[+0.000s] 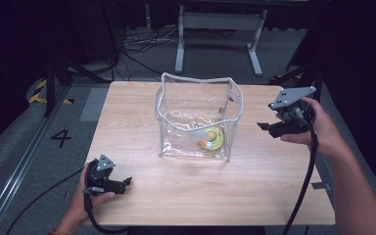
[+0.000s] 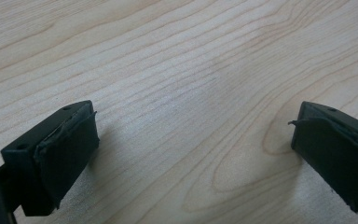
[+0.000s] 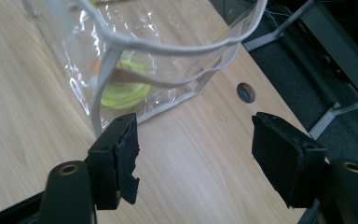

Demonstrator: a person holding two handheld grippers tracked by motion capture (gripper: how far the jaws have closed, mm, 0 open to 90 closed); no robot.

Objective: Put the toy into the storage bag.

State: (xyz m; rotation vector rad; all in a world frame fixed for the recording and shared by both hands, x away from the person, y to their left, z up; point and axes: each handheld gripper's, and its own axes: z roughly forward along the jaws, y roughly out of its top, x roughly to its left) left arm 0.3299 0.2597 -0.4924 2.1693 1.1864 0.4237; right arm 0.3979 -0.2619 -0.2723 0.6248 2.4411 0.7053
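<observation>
Forearms and hands came in nearest the lens in the high view, each holding a claw. Low at the near edge of the wooden table (image 1: 142, 196), the left gripper (image 1: 127, 182) sat with nothing between its jaws. Well ahead of it and off to its right stood the clear plastic bag (image 1: 198, 120), upright and open at the top, with a yellow-green toy (image 1: 213, 138) and something orange lying on its bottom. The right gripper (image 1: 263, 127) hung above the table just to the bag's right, its jaws pointing at that side wall but apart from it. Beyond the table stood a grey frame on the floor.

From the left gripper view, the jaws stood wide apart and empty, with bare wood grain between and ahead of them.

From the right gripper view, the jaws also stood wide open, holding nothing. The bag's white-trimmed corner (image 3: 103, 70) rose just ahead of the left-hand jaw, near it though not touching as far as I could tell. The toy (image 3: 123, 93) showed through the plastic. A round cable hole (image 3: 245, 92) lay ahead in the tabletop.

By my reading, the toy was already inside, and what remained was gripping the bag, probably to close or move it. Its slack, sagging rim looked the likeliest snag.
</observation>
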